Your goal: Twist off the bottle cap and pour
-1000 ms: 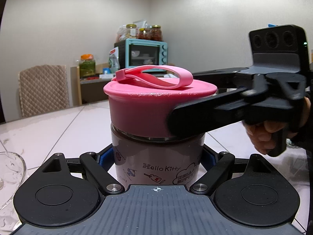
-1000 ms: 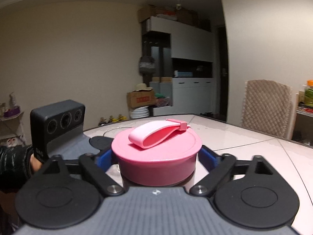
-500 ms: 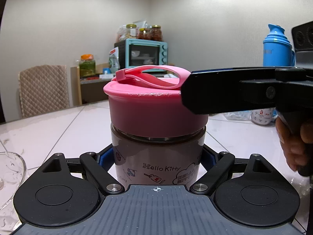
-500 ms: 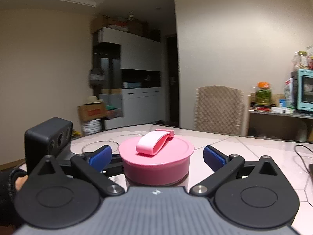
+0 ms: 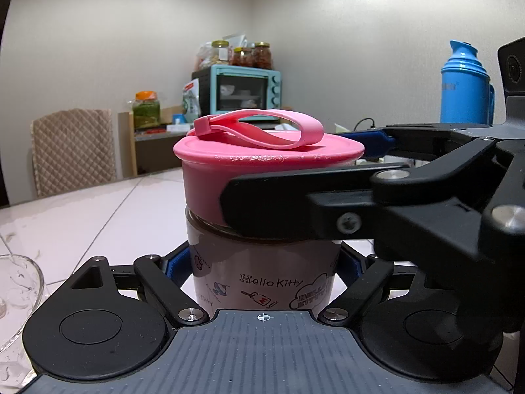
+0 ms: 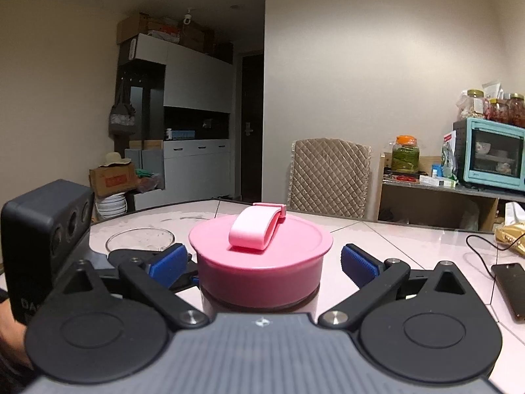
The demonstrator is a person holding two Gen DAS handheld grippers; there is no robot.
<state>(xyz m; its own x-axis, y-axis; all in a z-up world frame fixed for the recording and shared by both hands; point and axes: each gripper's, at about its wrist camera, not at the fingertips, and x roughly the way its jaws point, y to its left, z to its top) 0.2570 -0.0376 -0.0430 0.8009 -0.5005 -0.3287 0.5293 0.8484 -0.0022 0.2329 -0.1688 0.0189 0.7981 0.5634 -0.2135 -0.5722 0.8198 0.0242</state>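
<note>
A squat Hello Kitty bottle (image 5: 262,272) with a wide pink cap (image 5: 210,177) and a pink strap stands on the table. My left gripper (image 5: 262,262) is shut on the bottle's body below the cap. My right gripper (image 6: 262,262) is open around the pink cap (image 6: 262,262), with its blue pads (image 6: 357,262) a little apart from the cap on both sides. In the left wrist view the right gripper (image 5: 328,177) comes in from the right at cap height.
A clear glass bowl (image 6: 139,239) stands beyond the bottle, also at the left edge of the left wrist view (image 5: 16,289). A phone (image 6: 508,289) with a cable lies on the right. A blue thermos (image 5: 464,85) stands at the back right.
My right gripper has let go of the cap and swung round it to a new angle; its jaws now stand open. The left gripper and bottle have not moved.
</note>
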